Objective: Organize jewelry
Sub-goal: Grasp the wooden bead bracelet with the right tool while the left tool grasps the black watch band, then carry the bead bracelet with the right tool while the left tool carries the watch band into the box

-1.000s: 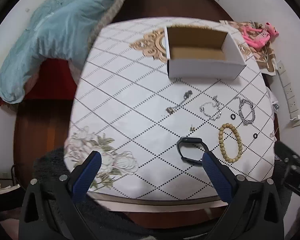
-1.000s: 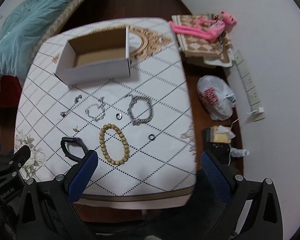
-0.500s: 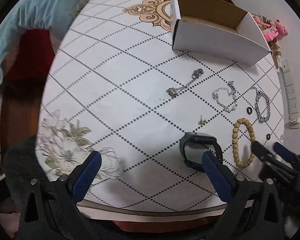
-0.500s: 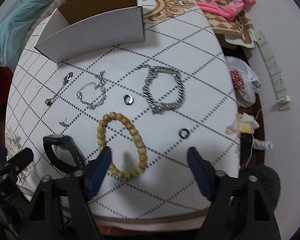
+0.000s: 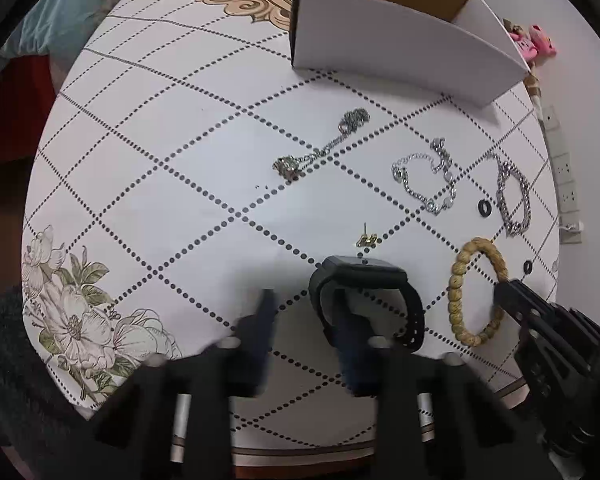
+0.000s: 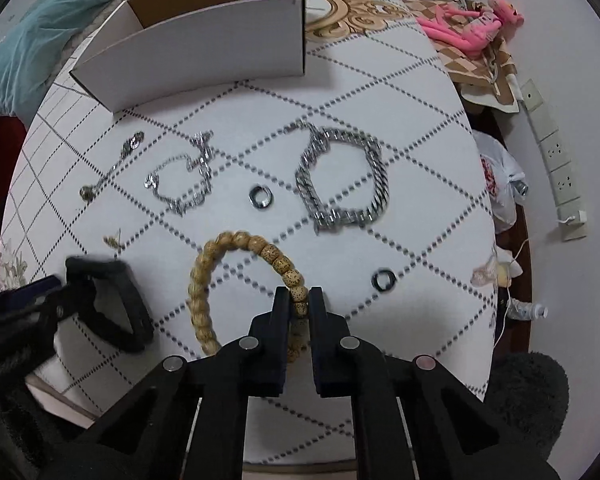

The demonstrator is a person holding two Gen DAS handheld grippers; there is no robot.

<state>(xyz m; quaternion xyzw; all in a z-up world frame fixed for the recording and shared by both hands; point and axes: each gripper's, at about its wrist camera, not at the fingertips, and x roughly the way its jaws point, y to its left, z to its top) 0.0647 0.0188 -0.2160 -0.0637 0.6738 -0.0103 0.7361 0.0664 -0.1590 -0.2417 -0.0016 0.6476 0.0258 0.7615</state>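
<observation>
A black watch [image 5: 364, 274] lies near the front edge of the white patterned table [image 5: 160, 140]. My left gripper [image 5: 308, 308] is down over the watch with its jaws closing. One finger is inside the strap loop and the other outside, so the strap's left side lies between them with gaps still showing. My right gripper [image 6: 299, 294] is shut on the wooden bead bracelet [image 6: 204, 272], pinching the beads on its right side. The open white box [image 6: 204, 40] stands at the back of the table.
On the table lie a thick silver chain bracelet [image 6: 340, 176], a thin silver bracelet [image 6: 184, 184], two dark rings [image 6: 261, 196] [image 6: 383, 280], a pendant chain [image 5: 320, 152] and a small gold earring [image 5: 367, 240]. A blue quilt [image 6: 28, 32] lies at the left, and a pink toy [image 6: 468, 20] and power strip [image 6: 556, 160] at the right.
Both grippers came down close to the table. The right jaws went from wide open to shut on the beads. The left jaws narrowed around the watch strap.
</observation>
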